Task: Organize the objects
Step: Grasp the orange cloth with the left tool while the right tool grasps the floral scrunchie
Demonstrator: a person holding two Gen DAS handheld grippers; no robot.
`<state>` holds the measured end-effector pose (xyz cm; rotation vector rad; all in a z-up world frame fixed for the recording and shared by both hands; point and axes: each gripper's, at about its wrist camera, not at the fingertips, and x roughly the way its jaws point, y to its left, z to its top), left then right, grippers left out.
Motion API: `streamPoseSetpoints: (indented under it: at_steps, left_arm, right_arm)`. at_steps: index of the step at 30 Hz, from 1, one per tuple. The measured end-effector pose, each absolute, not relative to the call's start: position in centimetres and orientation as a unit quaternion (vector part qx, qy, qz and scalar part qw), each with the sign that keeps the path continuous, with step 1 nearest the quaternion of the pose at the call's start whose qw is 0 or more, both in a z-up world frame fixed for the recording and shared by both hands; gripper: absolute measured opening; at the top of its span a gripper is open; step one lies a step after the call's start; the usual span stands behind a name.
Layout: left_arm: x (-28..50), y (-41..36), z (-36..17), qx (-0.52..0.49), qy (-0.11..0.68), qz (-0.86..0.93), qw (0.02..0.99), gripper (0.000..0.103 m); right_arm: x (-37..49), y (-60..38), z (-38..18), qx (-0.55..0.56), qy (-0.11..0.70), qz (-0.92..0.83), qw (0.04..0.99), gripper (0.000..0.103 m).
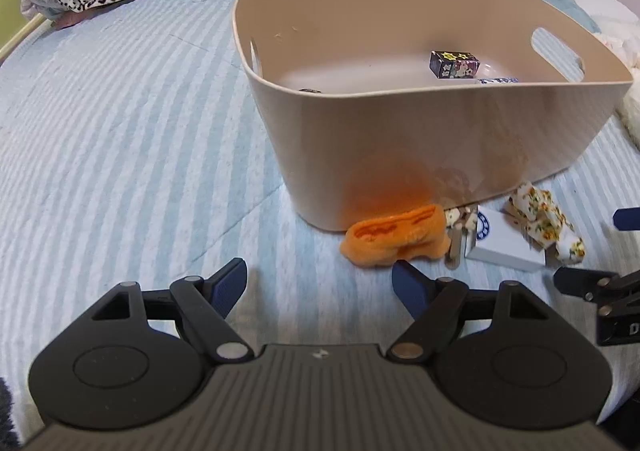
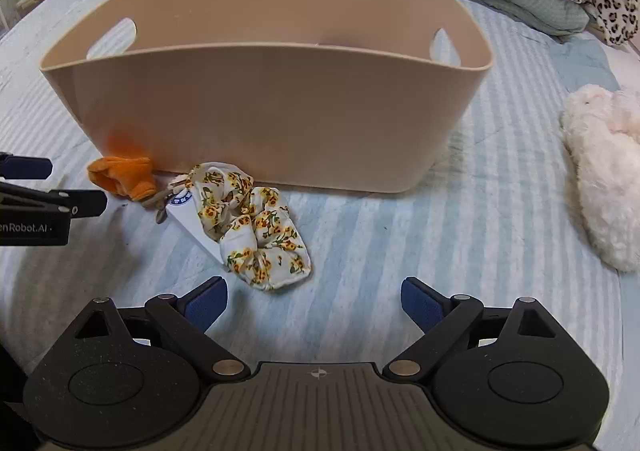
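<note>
Against the beige tub's (image 2: 264, 119) near wall lay an orange cloth (image 1: 394, 237), long axis along the wall, beside a floral scrunchie (image 2: 256, 227). Both grippers (image 1: 320, 283) (image 2: 314, 301) gaped empty; "enRobot.AI" was readable.

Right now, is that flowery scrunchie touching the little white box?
Touching. In the right wrist view the floral scrunchie lies draped over the white box, covering its right part; the left wrist view shows them overlapping too.

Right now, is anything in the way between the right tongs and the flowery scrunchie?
Nothing visible. The right tongs are open, and only bare striped bedding lies between them and the flowery scrunchie. The scrunchie rests partly on a white box, in front of the beige basket.
</note>
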<state>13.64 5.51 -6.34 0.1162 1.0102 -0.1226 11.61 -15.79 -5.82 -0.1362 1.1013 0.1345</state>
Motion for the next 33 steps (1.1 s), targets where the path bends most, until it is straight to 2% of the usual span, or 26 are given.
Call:
streamPoseSetpoints:
  at_steps: [9,12,15,18,20,22,25,27,29,33]
  left_arm:
    - [15.0,5.5,-8.1,0.035,0.480,-0.075,0.873,0.080]
    - [15.1,5.2,-8.2,0.041,0.472,-0.083,0.877,0.080]
    - [15.0,4.7,-8.2,0.059,0.467,-0.092,0.877,0.070]
    - [14.8,4.4,-8.0,0.061,0.466,-0.106,0.876,0.050]
    - [14.7,4.1,-7.9,0.065,0.464,-0.112,0.876,0.034]
    - [14.5,3.9,-7.8,0.070,0.464,-0.115,0.876,0.023]
    - [14.4,4.0,-7.7,0.074,0.462,-0.119,0.876,0.019]
    - [14.3,4.2,-7.6,0.073,0.464,-0.117,0.875,0.009]
    - [14.3,4.4,-7.4,0.067,0.466,-0.113,0.875,0.009]
    - [14.0,4.9,-6.9,0.064,0.463,-0.111,0.877,0.009]
  right_arm:
    - [13.2,-15.3,-7.4,-0.068,0.524,0.076,0.846,0.092]
    - [13.3,-15.2,-7.6,-0.064,0.519,0.086,0.848,0.087]
    - [13.2,-14.8,-7.6,-0.070,0.515,0.096,0.849,0.080]
    - [12.9,-14.5,-7.3,-0.076,0.511,0.109,0.849,0.068]
    - [12.6,-14.5,-7.0,-0.075,0.510,0.117,0.849,0.052]
    - [12.3,-14.6,-6.7,-0.074,0.512,0.121,0.847,0.042]
    - [11.8,-15.0,-6.3,-0.069,0.515,0.125,0.845,0.025]
    - [11.5,-15.3,-6.1,-0.066,0.516,0.125,0.845,0.017]
    - [11.3,-15.5,-5.9,-0.061,0.517,0.127,0.844,0.007]
    - [10.5,-15.4,-5.4,-0.067,0.518,0.130,0.843,0.006]
